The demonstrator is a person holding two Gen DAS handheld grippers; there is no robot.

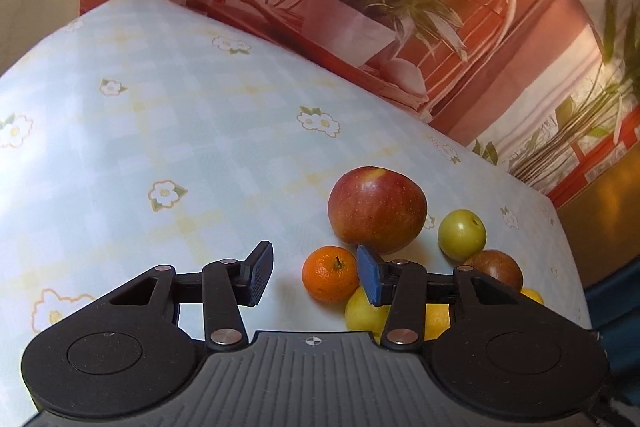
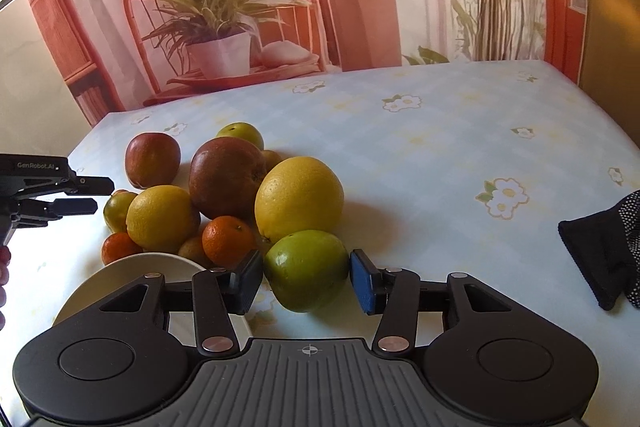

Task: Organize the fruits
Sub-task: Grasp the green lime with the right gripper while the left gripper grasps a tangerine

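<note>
- Left wrist view: the left tongs (image 1: 314, 277) stand wide open over the flowered tabletop (image 1: 160, 131), holding nothing.
- A small tangerine (image 1: 330, 273) sits in the gap, close to the blue pad, with clear space on its other side.
- Just behind the tangerine lies a big red apple (image 1: 376, 209); to the right of the apple sits a small green fruit (image 1: 462, 234), and a darker red fruit (image 1: 496, 267) shows past the right finger.
- Right wrist view: the right tongs (image 2: 306, 283) are open around a green apple (image 2: 306, 269), with a pad close on either side; whether the pads are touching it I cannot tell.
- Behind the green apple is a large yellow citrus (image 2: 299, 199), part of a pile of fruit.
- Left of the green apple is a white plate (image 2: 128, 269).
- A dark cloth (image 2: 604, 251) lies far to its right.
</note>
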